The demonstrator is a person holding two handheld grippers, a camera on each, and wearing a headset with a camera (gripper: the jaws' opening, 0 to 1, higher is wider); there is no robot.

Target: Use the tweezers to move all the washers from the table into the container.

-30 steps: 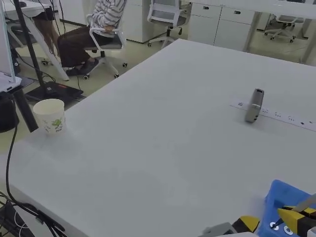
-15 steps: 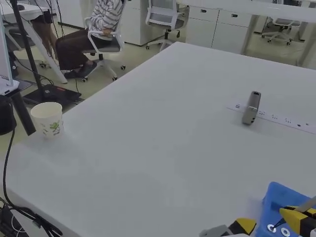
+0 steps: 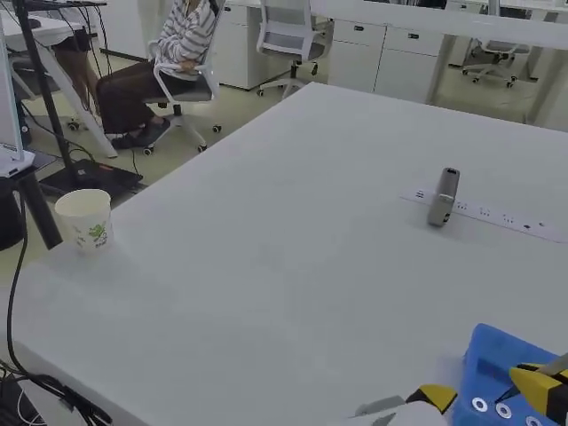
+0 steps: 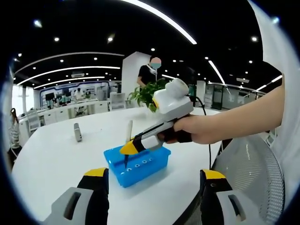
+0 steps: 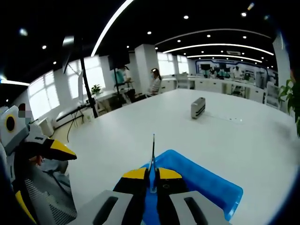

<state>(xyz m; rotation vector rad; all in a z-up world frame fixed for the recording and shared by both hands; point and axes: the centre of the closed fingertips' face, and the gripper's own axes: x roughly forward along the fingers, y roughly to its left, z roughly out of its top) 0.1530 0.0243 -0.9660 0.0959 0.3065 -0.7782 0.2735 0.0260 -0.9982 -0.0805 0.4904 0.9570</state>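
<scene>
Tweezers sit clamped in my right gripper over the blue container; left gripper gapes empty. Slack clamping could twist them.

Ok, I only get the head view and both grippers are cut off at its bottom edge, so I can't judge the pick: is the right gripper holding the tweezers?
Observer: Yes. The right gripper is shut on the tweezers, which stick out forward over the blue container.
Operator: And the left one?
Observer: The left gripper is open, nothing between its jaws.
Operator: Where is the tweezers' tip?
Observer: In the left gripper view it points down, just above a row of small washers along the container's near edge; whether it touches, I cannot tell.
</scene>
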